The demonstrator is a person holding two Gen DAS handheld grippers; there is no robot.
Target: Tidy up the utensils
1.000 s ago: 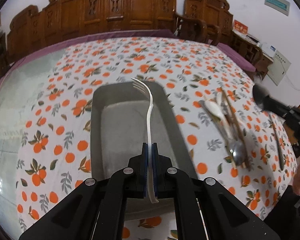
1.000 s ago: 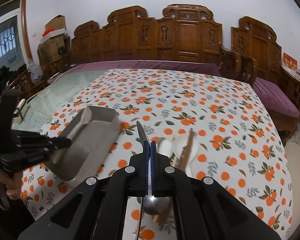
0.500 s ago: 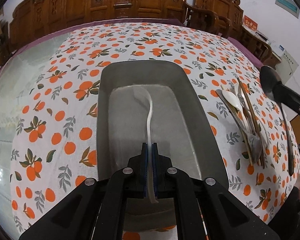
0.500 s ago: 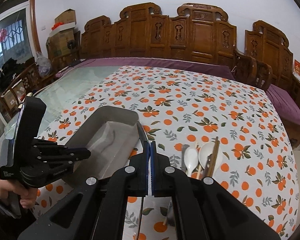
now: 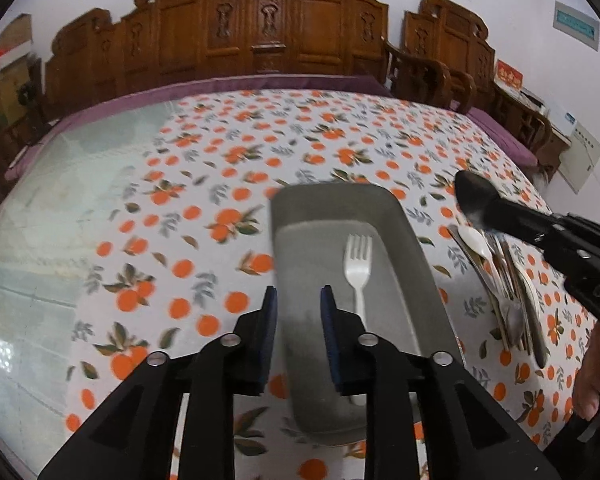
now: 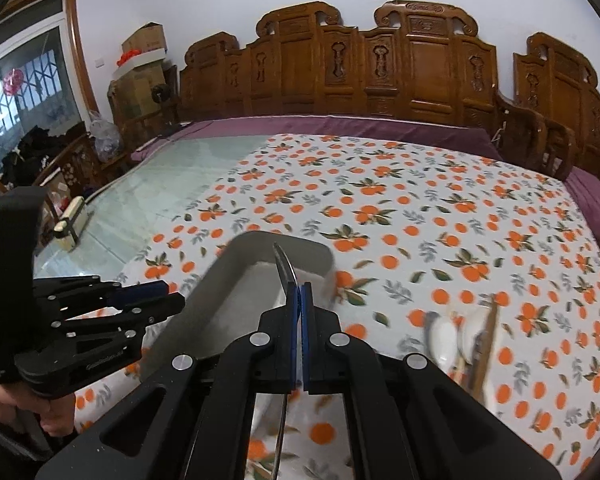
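A table covered with a white cloth (image 5: 300,136) printed with oranges and leaves holds a grey rectangular tray (image 5: 416,264). A white fork (image 5: 358,268) lies flat inside the tray, prongs pointing away from the camera, handle toward the near end. The left gripper (image 5: 298,300) hovers above the tray's near left side with its two blue-padded fingers spread apart and nothing between them. The right gripper (image 6: 299,296) has its fingers pressed together on a dark metal spoon (image 6: 285,268), held on edge; the bowl sticks out past the fingertips over the tray (image 6: 220,292) and the thin handle runs back beneath the gripper. To the right of the tray, a pile of utensils (image 5: 500,276) rests on the cloth: white spoons, metal spoons and brown chopsticks, lying close together. Carved wooden chairs (image 6: 412,64) stand along the far side of the table.
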